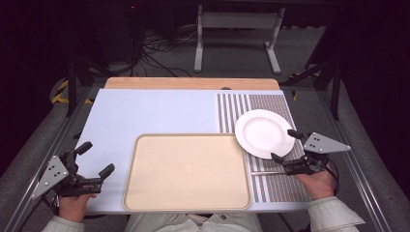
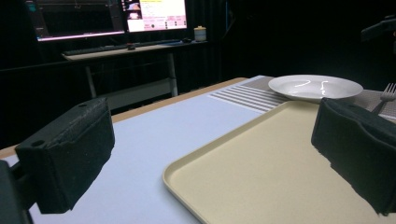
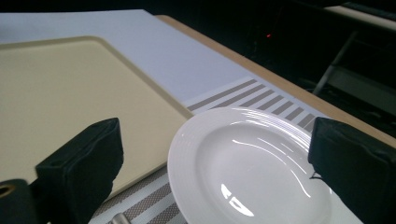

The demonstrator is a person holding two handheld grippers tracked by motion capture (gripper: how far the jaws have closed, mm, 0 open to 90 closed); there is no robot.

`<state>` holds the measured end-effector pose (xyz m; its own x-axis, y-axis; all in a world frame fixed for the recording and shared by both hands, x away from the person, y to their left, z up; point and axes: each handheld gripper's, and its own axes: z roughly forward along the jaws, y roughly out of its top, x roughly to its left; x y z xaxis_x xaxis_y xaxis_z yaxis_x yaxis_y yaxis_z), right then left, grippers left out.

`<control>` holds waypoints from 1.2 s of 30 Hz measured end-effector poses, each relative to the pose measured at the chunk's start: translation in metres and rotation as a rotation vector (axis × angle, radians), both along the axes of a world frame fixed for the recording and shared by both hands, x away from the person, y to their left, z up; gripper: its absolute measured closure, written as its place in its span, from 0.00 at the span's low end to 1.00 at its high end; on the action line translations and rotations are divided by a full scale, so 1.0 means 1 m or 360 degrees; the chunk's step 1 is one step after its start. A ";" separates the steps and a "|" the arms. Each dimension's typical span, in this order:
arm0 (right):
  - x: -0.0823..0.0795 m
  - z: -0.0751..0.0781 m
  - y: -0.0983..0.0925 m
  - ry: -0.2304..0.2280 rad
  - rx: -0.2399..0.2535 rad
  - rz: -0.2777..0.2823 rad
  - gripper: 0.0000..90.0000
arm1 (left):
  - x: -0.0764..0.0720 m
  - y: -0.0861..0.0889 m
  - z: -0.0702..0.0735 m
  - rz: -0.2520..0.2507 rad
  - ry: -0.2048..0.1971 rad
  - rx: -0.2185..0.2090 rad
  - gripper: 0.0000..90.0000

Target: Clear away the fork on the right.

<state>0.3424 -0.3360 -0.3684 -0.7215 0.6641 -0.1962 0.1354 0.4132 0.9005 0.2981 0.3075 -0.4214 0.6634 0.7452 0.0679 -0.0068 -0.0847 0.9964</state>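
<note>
Right gripper (image 1: 284,145): jaws spread wide, holding nothing, poised at the near rim of the plate (image 1: 264,133); in the right gripper view the plate (image 3: 252,168) lies between and just ahead of the two black jaws.
Plate: white, empty, upright, resting on the striped placemat (image 1: 280,181) with its far-left edge just over the corner of the tray (image 1: 145,145); it sits directly in front of the right gripper, touching neither jaw as far as I can tell.
Left gripper (image 1: 95,157): also wide open and empty, idle on the counter (image 1: 145,113) just outside the tray's left edge, well apart from the plate.
Fork (image 1: 266,172): lies on the placemat just inward of the right gripper, handle toward the tray; partly hidden.
Step in hand: likely the approach to grasp the plate by its rim.
How to do it well: tilt so one jaw slides under the raised rim and the other comes over it, close firmly on the near edge, lift level, and keep clear of the fork.
Risk: glazed china may slip; a shallow bite could let the plate tip.
</note>
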 end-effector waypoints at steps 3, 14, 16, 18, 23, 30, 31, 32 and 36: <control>0.005 0.007 0.001 0.0078 -0.0121 0.0068 0.09 | 0.000 0.000 0.000 0.0000 0.0002 0.0002 0.00; 0.013 0.018 0.006 0.0237 -0.0516 0.0193 0.14 | 0.001 -0.001 0.000 -0.0002 0.0005 0.0005 0.00; 0.015 0.019 0.008 0.0269 -0.0589 0.0206 0.14 | 0.001 -0.001 0.000 -0.0003 0.0006 0.0004 0.00; 0.016 0.020 0.010 0.0310 -0.0642 0.0227 0.15 | 0.001 -0.001 0.000 -0.0003 0.0005 0.0004 0.00; 0.021 0.021 0.014 0.0384 -0.0839 0.0261 0.16 | 0.001 -0.001 0.000 -0.0002 0.0004 -0.0001 0.00; 0.030 0.015 0.016 0.0494 -0.0975 0.0324 0.17 | 0.001 0.000 0.000 -0.0004 0.0004 0.0002 0.00; 0.030 0.015 0.016 0.0494 -0.0975 0.0324 0.17 | 0.001 0.000 0.000 -0.0004 0.0004 0.0002 0.00; 0.031 0.013 0.017 0.0523 -0.1000 0.0331 0.17 | 0.001 0.000 0.000 -0.0004 0.0005 0.0002 0.00; 0.034 0.007 0.019 0.0597 -0.1069 0.0364 0.17 | 0.001 0.000 0.000 -0.0004 0.0004 -0.0001 0.00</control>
